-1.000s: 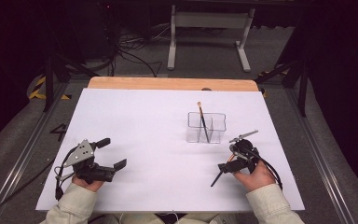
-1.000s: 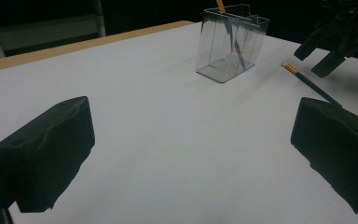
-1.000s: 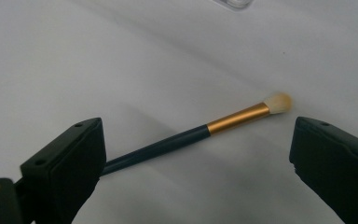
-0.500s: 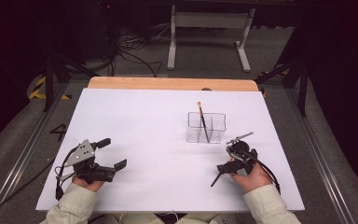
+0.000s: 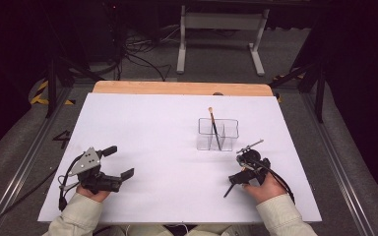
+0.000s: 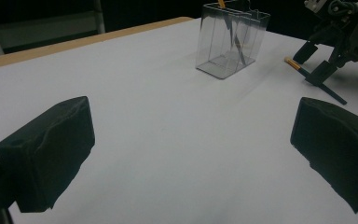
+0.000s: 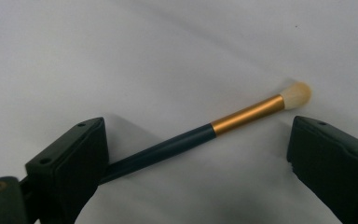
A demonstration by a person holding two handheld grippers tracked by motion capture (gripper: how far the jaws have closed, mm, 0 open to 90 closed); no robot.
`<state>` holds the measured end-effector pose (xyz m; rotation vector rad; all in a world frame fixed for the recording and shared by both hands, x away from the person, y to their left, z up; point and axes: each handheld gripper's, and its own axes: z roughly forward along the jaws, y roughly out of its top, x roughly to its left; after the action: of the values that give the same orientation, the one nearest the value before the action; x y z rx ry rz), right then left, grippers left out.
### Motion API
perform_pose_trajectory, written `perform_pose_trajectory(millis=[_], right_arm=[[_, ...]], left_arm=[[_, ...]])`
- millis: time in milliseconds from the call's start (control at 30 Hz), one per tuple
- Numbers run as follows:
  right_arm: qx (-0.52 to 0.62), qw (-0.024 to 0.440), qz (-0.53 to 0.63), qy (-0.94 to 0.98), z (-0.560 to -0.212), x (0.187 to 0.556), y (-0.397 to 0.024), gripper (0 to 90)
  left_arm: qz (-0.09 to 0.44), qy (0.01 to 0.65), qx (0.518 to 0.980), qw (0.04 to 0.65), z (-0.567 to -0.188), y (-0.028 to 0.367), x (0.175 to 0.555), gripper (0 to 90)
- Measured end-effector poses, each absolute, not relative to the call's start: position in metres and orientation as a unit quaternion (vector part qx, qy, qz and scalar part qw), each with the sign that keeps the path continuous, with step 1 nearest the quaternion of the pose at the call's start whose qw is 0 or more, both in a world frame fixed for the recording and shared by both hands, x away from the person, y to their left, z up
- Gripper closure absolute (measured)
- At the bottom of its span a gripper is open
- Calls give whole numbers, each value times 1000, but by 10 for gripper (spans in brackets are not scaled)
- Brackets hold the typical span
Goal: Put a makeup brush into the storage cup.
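The right gripper hangs low over the near right part of the desk, its jaws spread wide on either side of a makeup brush that lies flat on the white sheet; nothing is clamped, and in the high view only the dark handle end pokes out toward the person. The right gripper view fills in the rest: the brush has a dark blue-green handle, a gold ferrule and a pale round tuft, and it runs slantwise between the jaws, its handle passing just beside the left one; whether it touches that jaw I cannot tell.

The left gripper rests at the near left, well apart from the right one, its jaws likewise wide apart and holding nothing; its own view looks across bare sheet to a clear plastic organiser and to the right gripper poised over the brush.

From above, the organiser stands right of centre with a second brush leaning upright in it, tuft up.

The white sheet covers a wooden top whose far edge shows bare; beyond it lie grey floor, tangled cables and a metal stand in a dark room.
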<state>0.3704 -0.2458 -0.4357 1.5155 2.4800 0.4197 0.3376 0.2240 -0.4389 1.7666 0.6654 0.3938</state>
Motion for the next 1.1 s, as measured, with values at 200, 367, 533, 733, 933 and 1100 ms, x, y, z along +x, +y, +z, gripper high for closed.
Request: perform_pose_trajectory(millis=[200,367,533,733,933,1100], right_arm=[[511,98,133,843,-434,371,-245,93],[502,91,124,851,-431,373,-246,156],[492,82,109,860,-427,375,-244,264],[479,68,91,870,-423,377,-242,439],[463,56,79,881,-420,379,-242,655],[457,48,66,886,-419,382,-240,758]], left_arm=[[168,283,754,569,-439,224,338,3],[169,281,755,569,-439,224,339,3],[168,280,755,568,-439,224,339,3],[168,280,755,569,-439,224,339,3],[166,281,754,569,-439,224,339,3],[167,282,754,569,-439,224,338,3]])
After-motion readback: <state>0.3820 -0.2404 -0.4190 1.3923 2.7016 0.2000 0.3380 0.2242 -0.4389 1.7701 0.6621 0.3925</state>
